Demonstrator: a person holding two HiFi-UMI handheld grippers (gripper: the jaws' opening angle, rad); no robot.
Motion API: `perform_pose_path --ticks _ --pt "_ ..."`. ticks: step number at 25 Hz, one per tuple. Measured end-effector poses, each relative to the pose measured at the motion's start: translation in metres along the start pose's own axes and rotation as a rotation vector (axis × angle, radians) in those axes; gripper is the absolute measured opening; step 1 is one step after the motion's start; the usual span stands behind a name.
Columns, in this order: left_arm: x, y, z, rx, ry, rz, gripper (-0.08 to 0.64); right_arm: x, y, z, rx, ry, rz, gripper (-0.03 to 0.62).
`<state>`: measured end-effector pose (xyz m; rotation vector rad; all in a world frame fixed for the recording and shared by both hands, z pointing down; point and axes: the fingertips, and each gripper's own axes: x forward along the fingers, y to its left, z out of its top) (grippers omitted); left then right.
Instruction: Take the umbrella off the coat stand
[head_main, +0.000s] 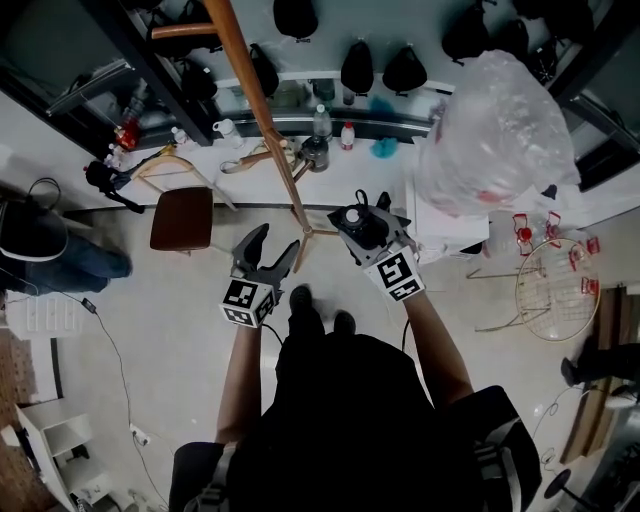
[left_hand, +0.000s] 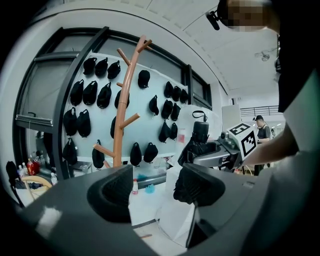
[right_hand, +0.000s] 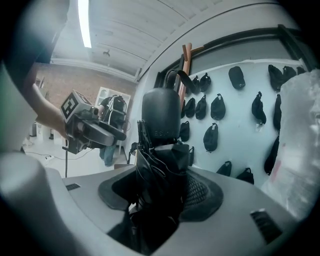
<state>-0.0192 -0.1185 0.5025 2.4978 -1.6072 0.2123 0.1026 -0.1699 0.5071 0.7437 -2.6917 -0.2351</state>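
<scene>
The black folded umbrella (head_main: 357, 222) is off the wooden coat stand (head_main: 256, 95) and sits upright in my right gripper (head_main: 364, 232), whose jaws are shut on its folded canopy. In the right gripper view the umbrella (right_hand: 159, 150) fills the gap between the pads, its rounded handle on top, and the coat stand (right_hand: 185, 56) shows behind it. My left gripper (head_main: 278, 240) is open and holds nothing, just left of the stand's base. In the left gripper view the coat stand (left_hand: 121, 110) rises bare behind the left gripper (left_hand: 156, 187), and the umbrella (left_hand: 200, 137) shows at the right.
A big clear plastic bag (head_main: 500, 130) rests on a white box at the right. A brown chair (head_main: 182, 217) stands to the left, a wire basket (head_main: 555, 290) to the far right. Bottles line the counter (head_main: 320, 125); black caps (left_hand: 95, 95) hang on the wall. Another person (head_main: 45, 250) is at the left edge.
</scene>
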Motion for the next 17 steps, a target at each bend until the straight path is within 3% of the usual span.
perform_pose_path --ticks 17 --pt "-0.009 -0.006 -0.006 0.000 0.015 0.031 0.301 -0.004 0.017 -0.010 0.012 0.001 0.033 0.238"
